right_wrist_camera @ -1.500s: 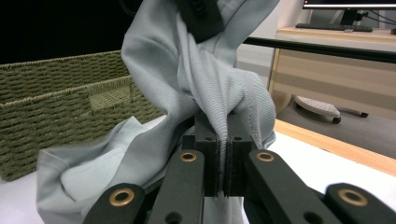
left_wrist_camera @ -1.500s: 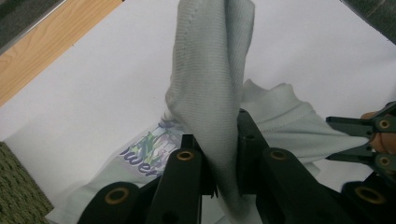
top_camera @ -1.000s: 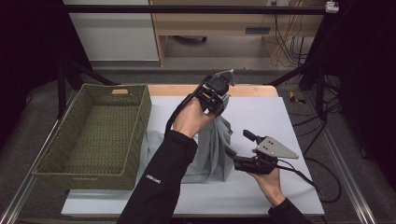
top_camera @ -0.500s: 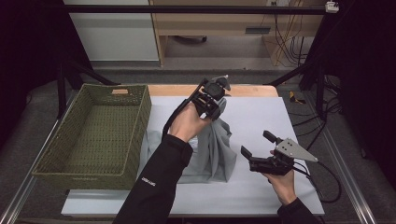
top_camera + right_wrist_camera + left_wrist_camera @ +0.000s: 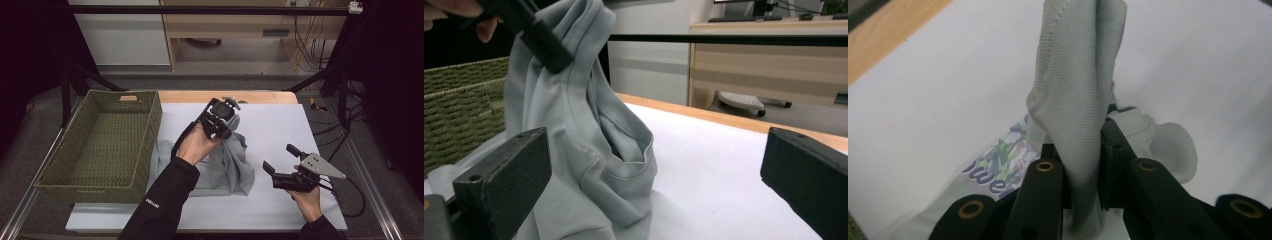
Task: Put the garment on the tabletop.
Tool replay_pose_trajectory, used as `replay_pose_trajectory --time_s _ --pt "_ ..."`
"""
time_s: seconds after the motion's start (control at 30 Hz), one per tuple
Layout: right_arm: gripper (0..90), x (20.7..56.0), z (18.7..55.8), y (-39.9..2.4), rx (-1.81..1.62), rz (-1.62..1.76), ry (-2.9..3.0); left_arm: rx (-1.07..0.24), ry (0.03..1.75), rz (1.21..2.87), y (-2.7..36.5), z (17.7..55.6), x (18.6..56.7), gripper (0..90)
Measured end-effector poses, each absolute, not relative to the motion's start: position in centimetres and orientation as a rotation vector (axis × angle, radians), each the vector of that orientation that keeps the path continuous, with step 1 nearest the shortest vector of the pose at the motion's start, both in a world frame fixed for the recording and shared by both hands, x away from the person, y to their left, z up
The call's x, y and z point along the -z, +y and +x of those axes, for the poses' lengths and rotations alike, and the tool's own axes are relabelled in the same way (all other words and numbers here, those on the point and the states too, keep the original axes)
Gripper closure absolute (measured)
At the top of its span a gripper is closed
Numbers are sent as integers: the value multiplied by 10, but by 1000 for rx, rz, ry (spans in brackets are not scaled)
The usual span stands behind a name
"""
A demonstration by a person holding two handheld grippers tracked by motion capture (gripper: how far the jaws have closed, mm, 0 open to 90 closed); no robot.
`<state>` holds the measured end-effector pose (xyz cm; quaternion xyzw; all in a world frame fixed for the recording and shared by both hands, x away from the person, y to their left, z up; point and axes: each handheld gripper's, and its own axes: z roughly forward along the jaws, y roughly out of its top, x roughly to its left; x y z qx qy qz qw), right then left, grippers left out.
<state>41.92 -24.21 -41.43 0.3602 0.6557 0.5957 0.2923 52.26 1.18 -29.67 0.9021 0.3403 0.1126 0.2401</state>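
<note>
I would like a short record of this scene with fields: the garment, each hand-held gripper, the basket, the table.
garment: grey shirt, one part lifted off the table, the rest lying on it; a printed design shows in the left gripper view
left hand-held gripper: shut on a fold of the shirt, above the table
right hand-held gripper: open, nothing between its jaws, to the right of the shirt
basket: green woven, at the table's left, nothing visible inside
table: white top, wooden far edge

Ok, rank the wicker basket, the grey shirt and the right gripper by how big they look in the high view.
1. wicker basket, largest by a clear margin.
2. grey shirt, bunched up and lifted by the left gripper, so it looks smaller than it would spread flat.
3. right gripper, smallest, jaws open.
</note>
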Motion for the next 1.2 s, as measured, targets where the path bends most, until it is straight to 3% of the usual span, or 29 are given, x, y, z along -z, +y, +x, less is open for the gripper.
replay_pose_trajectory --time_s 0.43,0.47,0.5,0.53,0.63,0.67,0.7,0.93,1.2 --pt "5 421 415 -250 -1587 977 1749 -287 918 2449 14 516 338 765" --pt "5 421 416 -251 -1588 972 1749 -286 911 2450 14 516 338 743" --pt "5 420 415 -251 -1604 982 1743 -296 916 2422 14 515 337 660" --pt "5 420 415 -251 -1604 982 1743 -297 909 2413 14 516 335 660" --pt "5 421 415 -251 -1590 978 1755 -316 872 2356 16 514 325 407" --pt "5 421 415 -251 -1590 978 1755 -314 864 2341 17 513 323 407" --pt "5 422 416 -250 -1594 966 1758 -335 862 2296 18 510 319 322" --pt "5 422 416 -248 -1611 990 1759 -450 834 2141 30 498 305 145" --pt "5 422 417 -248 -1602 991 1769 -539 768 1935 51 476 308 103"
